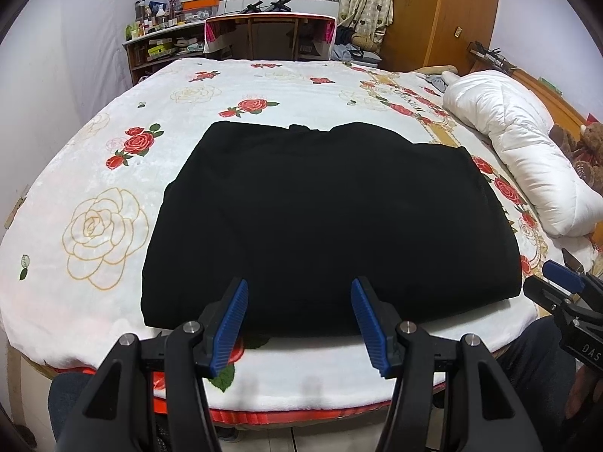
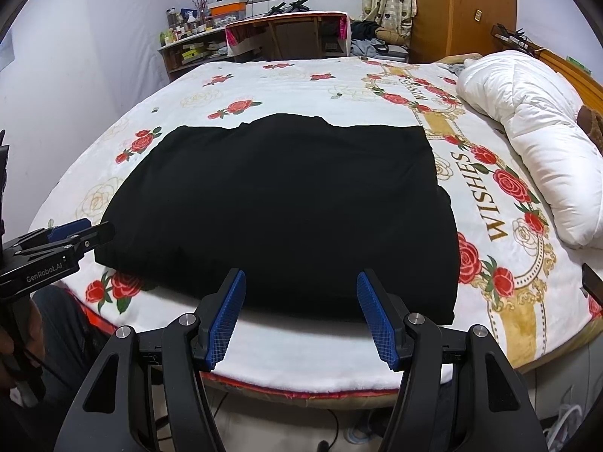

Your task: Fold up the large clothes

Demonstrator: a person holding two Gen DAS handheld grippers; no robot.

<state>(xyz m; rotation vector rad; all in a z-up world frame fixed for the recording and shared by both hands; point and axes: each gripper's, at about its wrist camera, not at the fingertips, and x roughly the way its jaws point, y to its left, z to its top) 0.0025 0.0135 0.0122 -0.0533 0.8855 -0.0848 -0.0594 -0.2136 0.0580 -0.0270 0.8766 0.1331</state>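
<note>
A large black garment (image 1: pixel 331 218) lies folded into a rough rectangle on the rose-print bed cover (image 1: pixel 105 226); it also shows in the right wrist view (image 2: pixel 282 207). My left gripper (image 1: pixel 299 290) is open and empty, hovering just above the garment's near edge, toward its left half. My right gripper (image 2: pixel 301 282) is open and empty, over the near edge toward the right half. Each gripper shows at the edge of the other's view: the right one (image 1: pixel 565 282) and the left one (image 2: pixel 75 233).
A white rolled duvet (image 1: pixel 527 158) lies along the bed's right side, by a brown teddy bear (image 1: pixel 588 139). A desk (image 1: pixel 271 34), cluttered shelves (image 1: pixel 162 41) and a wooden wardrobe (image 1: pixel 444 11) stand beyond the bed. The bed's front edge (image 1: pixel 301 410) is right below my grippers.
</note>
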